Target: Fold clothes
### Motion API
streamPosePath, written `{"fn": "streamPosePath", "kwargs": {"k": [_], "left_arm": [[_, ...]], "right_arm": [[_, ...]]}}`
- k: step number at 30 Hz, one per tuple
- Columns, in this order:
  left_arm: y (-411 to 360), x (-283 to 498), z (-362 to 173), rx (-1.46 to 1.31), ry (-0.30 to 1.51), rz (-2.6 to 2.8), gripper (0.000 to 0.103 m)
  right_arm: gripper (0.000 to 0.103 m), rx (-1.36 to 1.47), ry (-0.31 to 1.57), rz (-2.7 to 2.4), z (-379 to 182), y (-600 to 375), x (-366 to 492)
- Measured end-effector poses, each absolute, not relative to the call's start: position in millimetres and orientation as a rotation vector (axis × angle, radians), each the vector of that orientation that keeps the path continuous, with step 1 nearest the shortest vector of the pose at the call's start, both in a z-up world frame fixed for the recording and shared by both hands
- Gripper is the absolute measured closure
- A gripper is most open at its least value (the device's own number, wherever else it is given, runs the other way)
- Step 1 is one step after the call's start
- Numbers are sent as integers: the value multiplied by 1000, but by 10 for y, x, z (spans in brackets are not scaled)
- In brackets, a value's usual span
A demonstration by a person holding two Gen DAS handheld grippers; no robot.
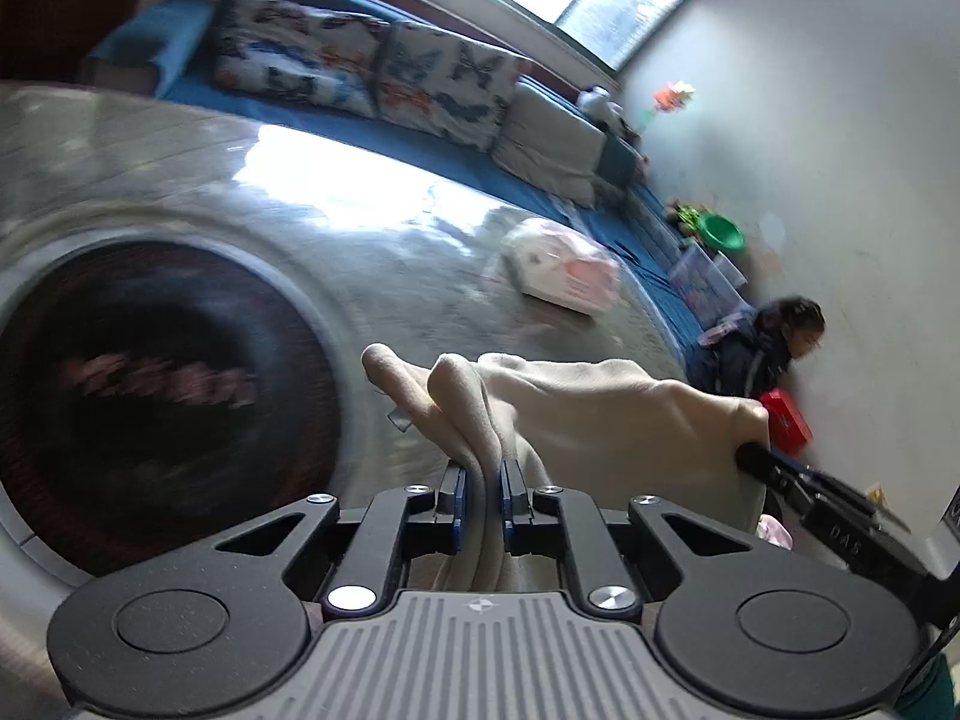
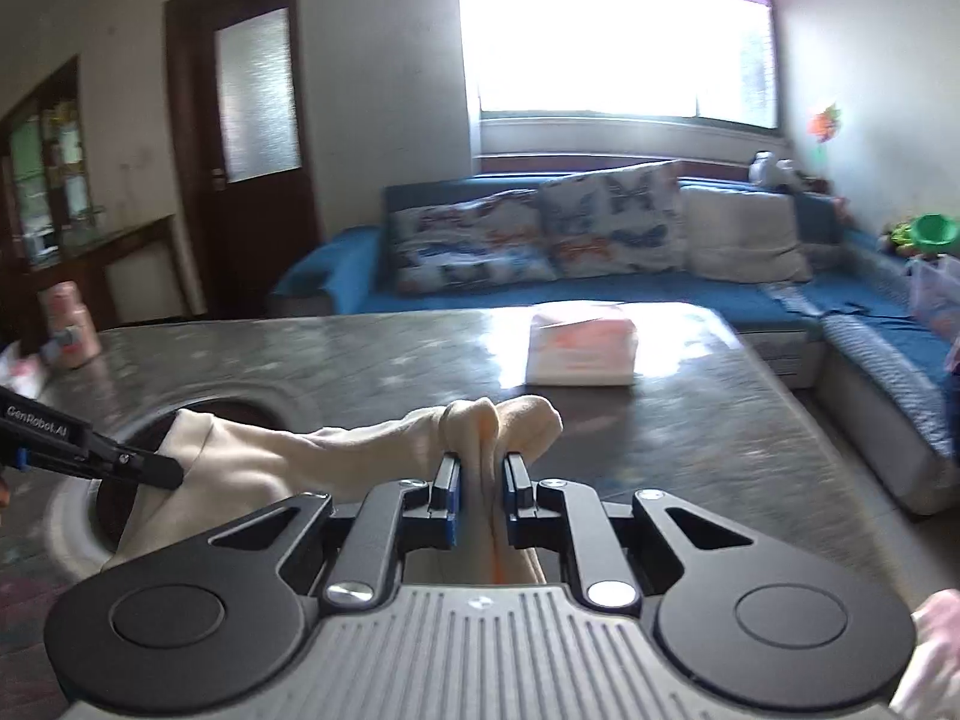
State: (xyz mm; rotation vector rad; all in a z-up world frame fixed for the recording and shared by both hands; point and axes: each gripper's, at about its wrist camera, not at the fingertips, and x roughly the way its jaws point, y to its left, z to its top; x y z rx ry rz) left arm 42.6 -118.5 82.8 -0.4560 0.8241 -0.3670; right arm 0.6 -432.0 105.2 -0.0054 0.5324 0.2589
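My left claw [image 1: 482, 495] and my right claw [image 2: 480, 495] each pinch a bunched end of the cream garment [image 1: 600, 408], which hangs stretched between them above the grey tabletop [image 2: 360, 354], near a white packet [image 2: 581, 351].

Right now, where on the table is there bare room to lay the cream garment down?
Bare table lies ahead of the right tongs, between the cream garment and the white packet, and rightwards to the table edge. It is tighter on the left, around the round opening.
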Motion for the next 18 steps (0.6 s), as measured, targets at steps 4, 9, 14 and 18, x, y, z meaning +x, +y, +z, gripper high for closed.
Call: {"fn": "streamPosePath", "kwargs": {"k": [4, 9, 14, 18], "left_arm": [[-1537, 650, 806, -418, 834, -407, 92], [-1860, 845, 769, -368, 847, -435, 92], [-2103, 954, 705, -301, 860, -441, 92], [-2177, 977, 695, -269, 858, -438, 92]], "right_arm": [[90, -19, 542, 194, 1018, -4546, 113], [90, -8, 541, 132, 970, -4804, 192], [90, 3, 571, 78, 820, -5000, 307], [90, 10, 584, 61, 725, -5097, 331]]}}
